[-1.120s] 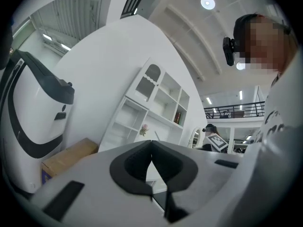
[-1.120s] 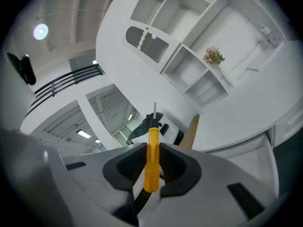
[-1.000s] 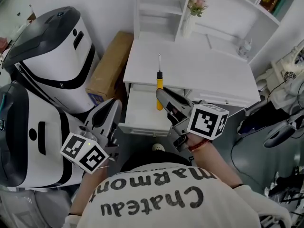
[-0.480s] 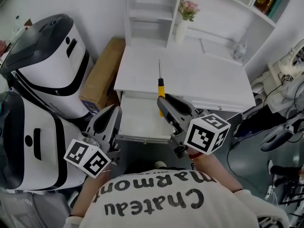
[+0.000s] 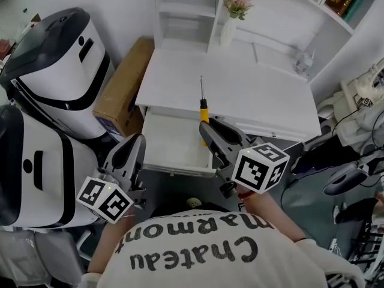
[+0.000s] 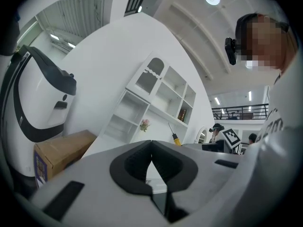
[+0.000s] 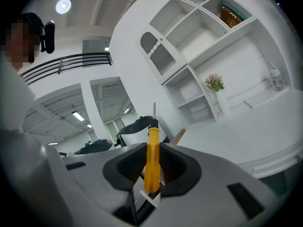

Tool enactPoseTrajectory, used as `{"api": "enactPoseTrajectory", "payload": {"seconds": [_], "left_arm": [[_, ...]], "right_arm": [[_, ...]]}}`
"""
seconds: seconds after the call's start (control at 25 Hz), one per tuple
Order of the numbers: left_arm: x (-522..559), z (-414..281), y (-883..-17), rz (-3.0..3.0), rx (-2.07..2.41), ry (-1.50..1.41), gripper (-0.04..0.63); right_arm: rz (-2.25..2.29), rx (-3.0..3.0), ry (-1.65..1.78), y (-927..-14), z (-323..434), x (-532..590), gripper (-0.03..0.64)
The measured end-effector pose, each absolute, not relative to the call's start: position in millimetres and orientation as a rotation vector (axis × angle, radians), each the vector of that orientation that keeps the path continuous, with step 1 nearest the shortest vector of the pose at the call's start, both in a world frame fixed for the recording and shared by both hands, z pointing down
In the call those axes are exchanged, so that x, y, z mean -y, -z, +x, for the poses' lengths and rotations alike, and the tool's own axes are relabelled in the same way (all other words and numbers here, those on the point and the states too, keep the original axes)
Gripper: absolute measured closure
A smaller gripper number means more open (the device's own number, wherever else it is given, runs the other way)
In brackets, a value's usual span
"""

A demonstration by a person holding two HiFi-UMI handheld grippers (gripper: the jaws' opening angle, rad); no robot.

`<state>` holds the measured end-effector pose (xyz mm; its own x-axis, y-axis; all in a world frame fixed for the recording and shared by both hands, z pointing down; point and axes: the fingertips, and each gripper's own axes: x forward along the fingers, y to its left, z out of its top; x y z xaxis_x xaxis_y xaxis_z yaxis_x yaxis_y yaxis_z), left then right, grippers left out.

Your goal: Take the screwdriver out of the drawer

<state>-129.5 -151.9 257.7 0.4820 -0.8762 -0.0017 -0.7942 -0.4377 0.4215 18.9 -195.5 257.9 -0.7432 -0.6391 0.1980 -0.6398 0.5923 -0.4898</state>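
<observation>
A screwdriver (image 5: 203,108) with a yellow handle and thin metal shaft stands between the jaws of my right gripper (image 5: 207,128). Its tip points away over the white desk (image 5: 258,95). In the right gripper view the handle (image 7: 152,161) is clamped upright between the dark pads, and my right gripper (image 7: 152,148) is shut on it. The open drawer (image 5: 171,146) lies just left of and below that gripper; its white inside shows nothing. My left gripper (image 5: 133,147) hovers off the drawer's left front corner, and in its own view my left gripper (image 6: 151,144) has its jaws closed together and empty.
A large white and black machine (image 5: 54,71) fills the left side. A cardboard box (image 5: 123,86) leans between it and the desk. White shelves with a flower vase (image 5: 231,14) back the desk. Cables and gear (image 5: 354,173) lie on the floor at right.
Both grippers have shifted a little sideways along the desk front. The right one still holds the screwdriver, and the left stays closed.
</observation>
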Motion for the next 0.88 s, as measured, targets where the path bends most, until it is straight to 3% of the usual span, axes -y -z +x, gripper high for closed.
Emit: {"api": "enactPoseTrajectory", "payload": {"seconds": [0.88], "left_arm": [[155, -99, -265, 2.370, 1.390, 0.282, 0.572]], "right_arm": [[1.087, 2.745, -0.914, -292, 40, 189, 0.525]]}}
